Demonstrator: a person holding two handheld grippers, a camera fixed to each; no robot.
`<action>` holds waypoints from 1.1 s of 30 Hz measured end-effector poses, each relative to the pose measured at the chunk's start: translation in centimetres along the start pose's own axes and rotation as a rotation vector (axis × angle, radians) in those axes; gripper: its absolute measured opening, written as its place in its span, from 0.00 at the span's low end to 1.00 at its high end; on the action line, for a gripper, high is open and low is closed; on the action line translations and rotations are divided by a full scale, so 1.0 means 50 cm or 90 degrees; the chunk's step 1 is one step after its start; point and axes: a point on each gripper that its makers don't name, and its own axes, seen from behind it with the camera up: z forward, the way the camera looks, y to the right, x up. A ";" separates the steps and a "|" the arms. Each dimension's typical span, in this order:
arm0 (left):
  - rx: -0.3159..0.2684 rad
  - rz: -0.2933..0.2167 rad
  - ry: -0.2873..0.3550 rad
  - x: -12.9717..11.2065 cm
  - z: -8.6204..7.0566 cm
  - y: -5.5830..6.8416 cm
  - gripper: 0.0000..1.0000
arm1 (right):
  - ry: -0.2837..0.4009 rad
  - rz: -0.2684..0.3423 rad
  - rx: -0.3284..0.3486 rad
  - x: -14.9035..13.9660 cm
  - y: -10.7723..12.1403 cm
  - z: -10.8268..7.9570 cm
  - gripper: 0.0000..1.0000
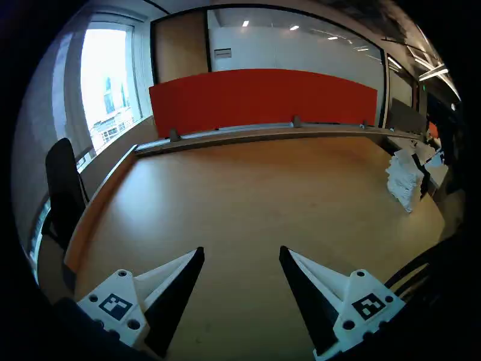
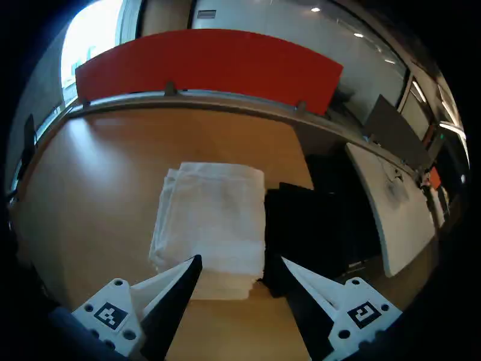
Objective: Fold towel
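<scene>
Two grippers, both with jaws released, gripping nothing. The left gripper [image 1: 241, 249] hangs over the wooden bench [image 1: 240, 192]; the right gripper [image 2: 240, 259] sits low just before one stack of folded white towels [image 2: 210, 216], which lies beside the bench's right edge. Farther back, one red screen [image 1: 264, 99] lines the bench

Left gripper [image 1: 241, 249] and right gripper [image 2: 240, 259] look alike: two white, wedge-shaped fingers [image 1: 162, 280] with black inner faces, each carrying a square black-and-white marker [image 1: 115, 305] ringed by small dark screw holes [image 1: 122, 273].
</scene>
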 end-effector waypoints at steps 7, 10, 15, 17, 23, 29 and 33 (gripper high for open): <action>0.008 -0.016 0.002 0.003 0.000 -0.008 0.93 | 0.064 0.045 -0.020 0.034 -0.009 -0.011 0.92; 0.010 -0.016 0.002 0.004 0.001 -0.009 0.93 | 0.091 0.061 -0.031 0.051 -0.011 -0.017 0.92; 0.012 -0.020 0.002 0.003 0.002 -0.006 0.92 | 0.134 0.084 -0.048 0.077 -0.015 -0.026 0.92; 0.012 -0.023 0.003 0.004 0.001 -0.005 0.92 | 0.142 0.092 -0.050 0.080 -0.019 -0.027 0.92; 0.020 -0.030 0.000 0.004 0.002 -0.011 0.93 | 0.165 0.109 -0.057 0.089 -0.025 -0.029 0.92; 0.024 -0.041 0.004 0.008 0.002 -0.015 0.92 | 0.204 0.125 -0.062 0.114 -0.035 -0.036 0.92; 0.023 -0.046 0.008 0.012 0.004 -0.014 0.93 | 0.234 0.134 -0.065 0.131 -0.042 -0.044 0.92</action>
